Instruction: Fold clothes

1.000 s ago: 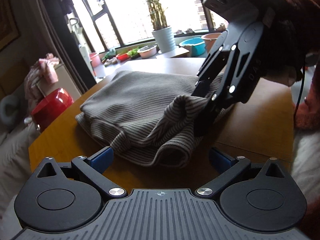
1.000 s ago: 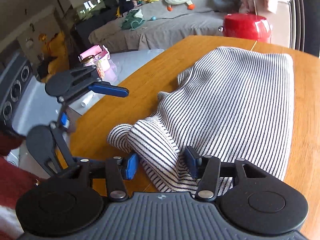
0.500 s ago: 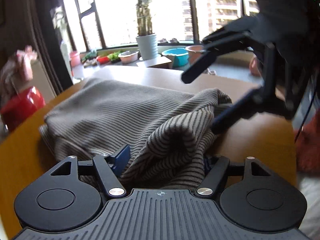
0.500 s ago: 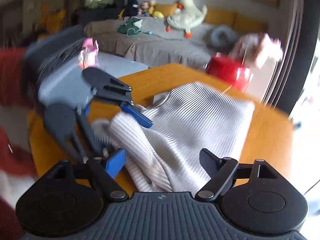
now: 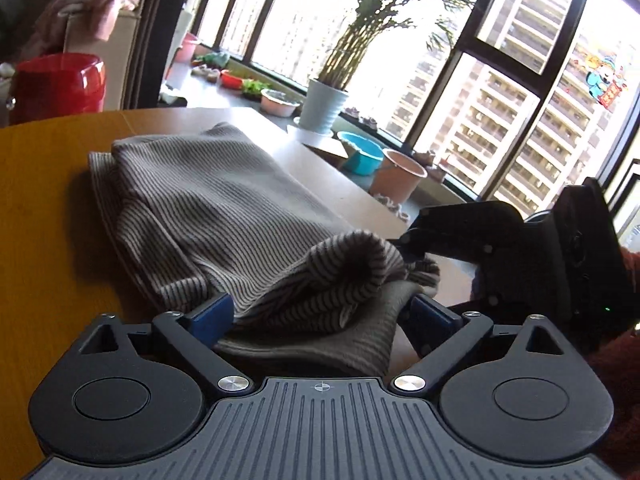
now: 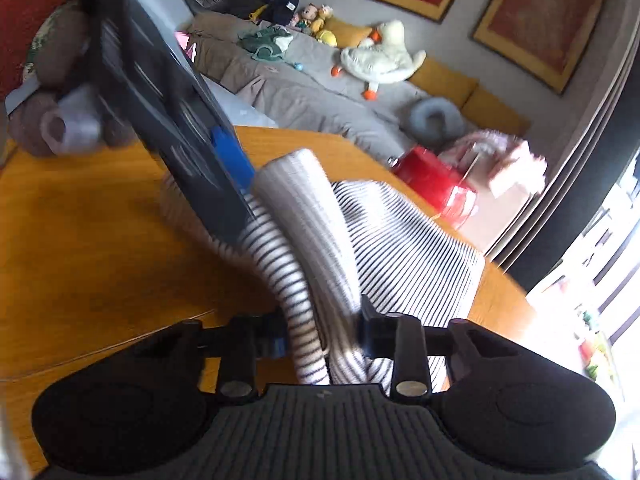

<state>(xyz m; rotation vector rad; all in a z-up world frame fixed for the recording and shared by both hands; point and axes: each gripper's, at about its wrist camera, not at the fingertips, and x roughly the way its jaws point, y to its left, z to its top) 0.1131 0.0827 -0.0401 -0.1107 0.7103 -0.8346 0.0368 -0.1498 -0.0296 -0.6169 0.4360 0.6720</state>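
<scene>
A grey-and-white striped garment [image 5: 208, 208] lies folded on the wooden table [image 5: 44, 240]; it also shows in the right wrist view [image 6: 404, 248]. My left gripper [image 5: 316, 316] has a lifted fold of the garment between its blue pads, jaws fairly wide around the bunched cloth. My right gripper [image 6: 322, 332] is shut on the same raised edge, which stands up in a roll. Each gripper shows in the other's view: the right one [image 5: 404, 244] at the cloth's right end, the left one [image 6: 236, 168] at the left.
A red pot [image 6: 436, 180] stands beyond the table's far corner. A windowsill holds a potted plant [image 5: 328, 108], a blue bowl [image 5: 360, 156] and a pink pot [image 5: 396, 180]. A grey sofa [image 6: 320, 92] with stuffed toys lies behind the table [image 6: 92, 248].
Both grippers have closed in on the garment's near edge and lifted it. The right gripper was open half a second ago and is now shut on the cloth.
</scene>
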